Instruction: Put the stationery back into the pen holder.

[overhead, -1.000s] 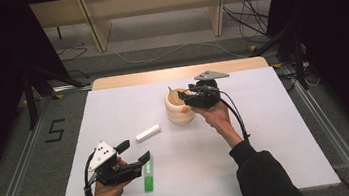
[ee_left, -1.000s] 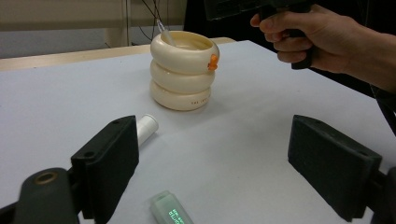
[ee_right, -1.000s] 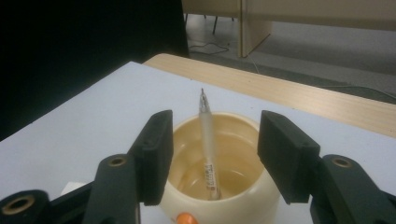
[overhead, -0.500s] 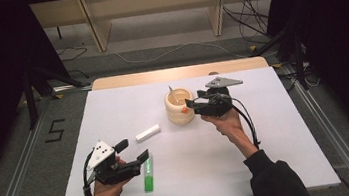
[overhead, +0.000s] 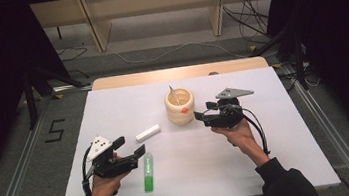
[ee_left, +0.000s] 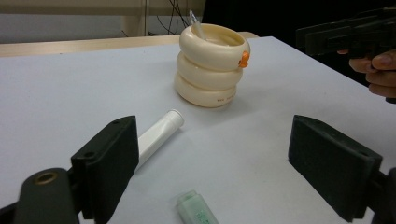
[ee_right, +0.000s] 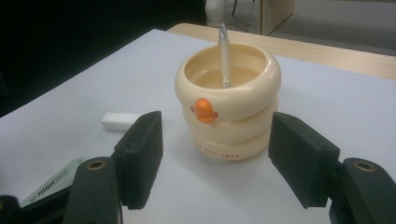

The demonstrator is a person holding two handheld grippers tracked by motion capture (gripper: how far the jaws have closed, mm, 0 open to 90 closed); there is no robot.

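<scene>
A cream ringed cup (overhead: 180, 106) with an orange knob stands at the middle of the white table, and a silver pen (overhead: 174, 94) leans inside it. My right gripper (overhead: 202, 112) hovers just right of the cup, pointing at it. Its jaws have just been opening and nothing is between them; the cup (ee_right: 229, 100) and pen (ee_right: 224, 56) sit a little beyond the open jaws. My left gripper (overhead: 131, 147) rests open near the front left. A green marker (overhead: 148, 172) lies just right of it, and a white tube (overhead: 147, 132) lies ahead of it.
The white sheet (overhead: 271, 166) covers the table, with a wooden strip (overhead: 179, 73) along its far edge. Metal rails (overhead: 15, 173) run along both sides, and dark curtains flank the scene. Cables lie on the floor beyond the table.
My right gripper has drawn back from over the cup, to the right and toward the person, with its jaws spreading wider. The pen stays in the cup. The left gripper has kept still.
</scene>
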